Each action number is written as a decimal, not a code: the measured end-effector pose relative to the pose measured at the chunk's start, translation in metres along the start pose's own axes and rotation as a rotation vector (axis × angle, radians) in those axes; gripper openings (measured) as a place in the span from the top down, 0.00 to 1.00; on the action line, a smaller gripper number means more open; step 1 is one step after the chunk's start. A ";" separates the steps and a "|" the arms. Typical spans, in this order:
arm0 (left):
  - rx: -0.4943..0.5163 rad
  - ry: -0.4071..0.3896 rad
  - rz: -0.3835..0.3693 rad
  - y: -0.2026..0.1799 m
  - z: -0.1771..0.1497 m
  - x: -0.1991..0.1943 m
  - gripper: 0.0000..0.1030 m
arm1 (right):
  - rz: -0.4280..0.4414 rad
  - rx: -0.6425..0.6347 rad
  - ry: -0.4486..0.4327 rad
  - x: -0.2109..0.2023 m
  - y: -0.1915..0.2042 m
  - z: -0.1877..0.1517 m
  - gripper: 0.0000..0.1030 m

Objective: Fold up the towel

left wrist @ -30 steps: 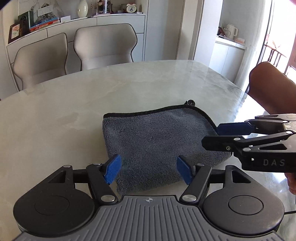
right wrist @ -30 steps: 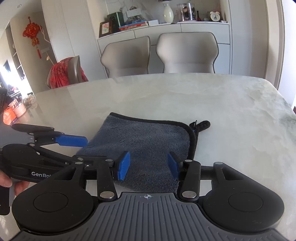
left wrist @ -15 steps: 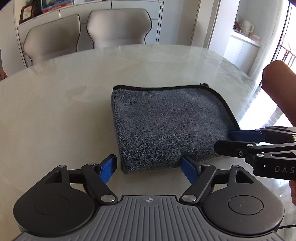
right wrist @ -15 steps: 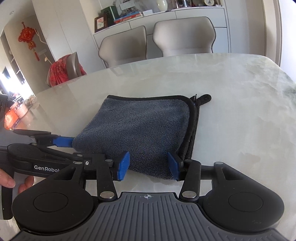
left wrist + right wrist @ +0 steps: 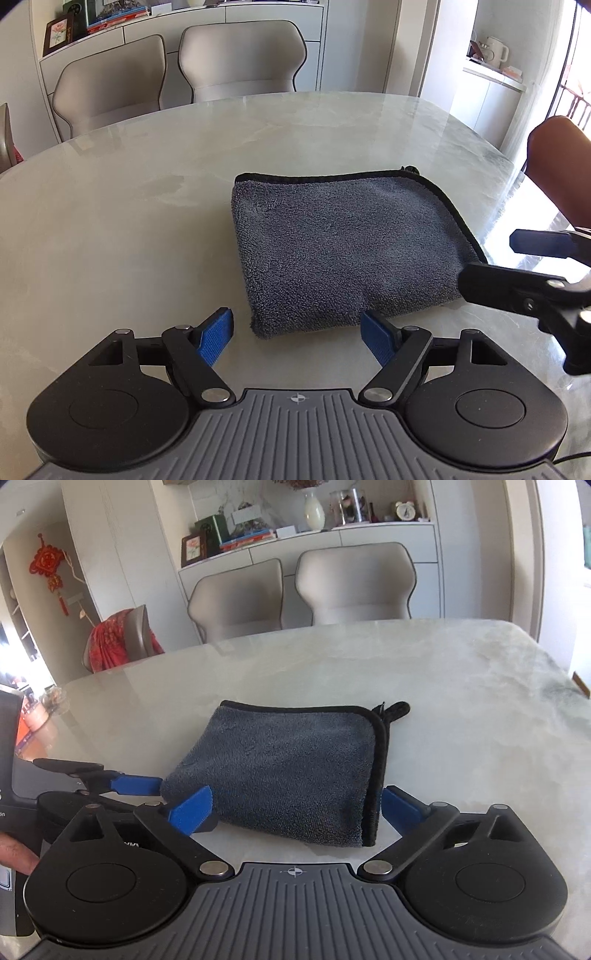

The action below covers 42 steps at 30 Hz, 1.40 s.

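A grey towel (image 5: 343,254) with black trim lies folded into a small rectangle on the marble table (image 5: 147,206). It also shows in the right wrist view (image 5: 291,771), with a black hanging loop at its far right corner. My left gripper (image 5: 297,338) is open and empty, just short of the towel's near edge. My right gripper (image 5: 295,810) is open and empty, its fingers apart on either side of the towel's near corner without gripping it. The right gripper also shows at the right of the left wrist view (image 5: 532,266). The left gripper also shows at the left of the right wrist view (image 5: 122,786).
Two beige chairs (image 5: 177,77) stand behind the table's far edge, with a white cabinet behind them. A brown chair back (image 5: 557,166) stands at the table's right side. A chair with red cloth (image 5: 118,642) stands at the far left.
Both grippers have drawn back from the towel toward me and risen. The right gripper's fingers have opened wider. The towel lies still, folded.
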<state>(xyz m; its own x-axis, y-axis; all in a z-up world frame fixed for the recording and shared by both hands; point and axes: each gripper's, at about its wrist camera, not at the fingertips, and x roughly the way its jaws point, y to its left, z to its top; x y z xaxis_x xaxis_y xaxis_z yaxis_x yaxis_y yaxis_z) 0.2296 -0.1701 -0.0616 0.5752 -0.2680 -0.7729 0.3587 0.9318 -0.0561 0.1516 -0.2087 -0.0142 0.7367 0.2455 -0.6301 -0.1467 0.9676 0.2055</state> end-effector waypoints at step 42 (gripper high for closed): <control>0.037 -0.132 0.027 0.027 -0.066 -0.185 0.00 | -0.306 -0.041 -0.043 -0.132 0.102 -0.036 0.01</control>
<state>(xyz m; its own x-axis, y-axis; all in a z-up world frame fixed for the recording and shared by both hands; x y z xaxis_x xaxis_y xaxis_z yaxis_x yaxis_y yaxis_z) 0.0842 -0.0796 0.0387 0.6761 -0.2751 -0.6836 0.3672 0.9301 -0.0111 0.0158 -0.1406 0.0628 0.7779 -0.0594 -0.6255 0.0604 0.9980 -0.0197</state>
